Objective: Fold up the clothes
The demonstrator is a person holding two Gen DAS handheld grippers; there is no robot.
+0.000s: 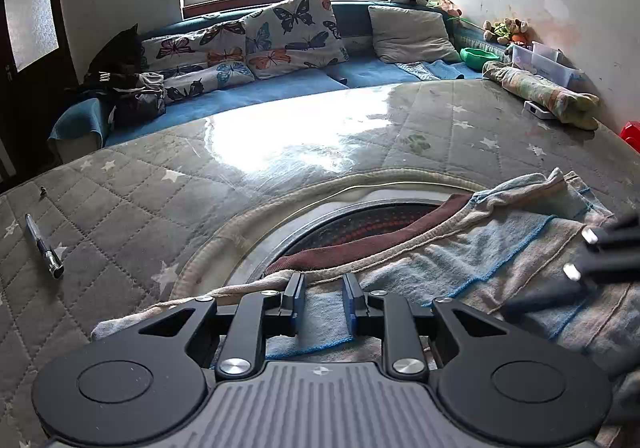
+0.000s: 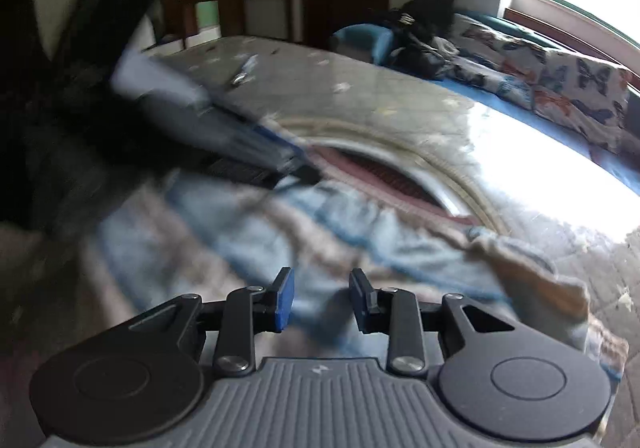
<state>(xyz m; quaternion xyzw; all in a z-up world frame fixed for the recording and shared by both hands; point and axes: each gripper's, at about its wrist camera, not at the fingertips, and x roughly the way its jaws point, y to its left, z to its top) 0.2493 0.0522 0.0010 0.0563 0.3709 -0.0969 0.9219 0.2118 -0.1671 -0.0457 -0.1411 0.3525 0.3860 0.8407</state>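
A light blue and beige cloth (image 1: 500, 260) with blue stitched edges lies rumpled on the quilted table, partly over a round dark red opening (image 1: 360, 228). A brown garment edge (image 1: 360, 248) peeks out beneath it. My left gripper (image 1: 323, 282) stands open low over the cloth's near left edge, fabric showing between its blue pads. The right gripper (image 1: 576, 252) shows at the right, over the cloth. In the blurred right wrist view the cloth (image 2: 320, 240) spreads ahead, and my right gripper (image 2: 322, 288) is open above it. The left gripper (image 2: 280, 163) shows blurred on the far side.
A pen (image 1: 44, 246) lies on the grey star-patterned table cover (image 1: 120, 187) at the left. Behind it runs a blue couch (image 1: 280, 87) with butterfly pillows (image 1: 288, 33), dark clothes (image 1: 124, 83), a rolled towel (image 1: 540, 91) and boxes (image 1: 544, 61).
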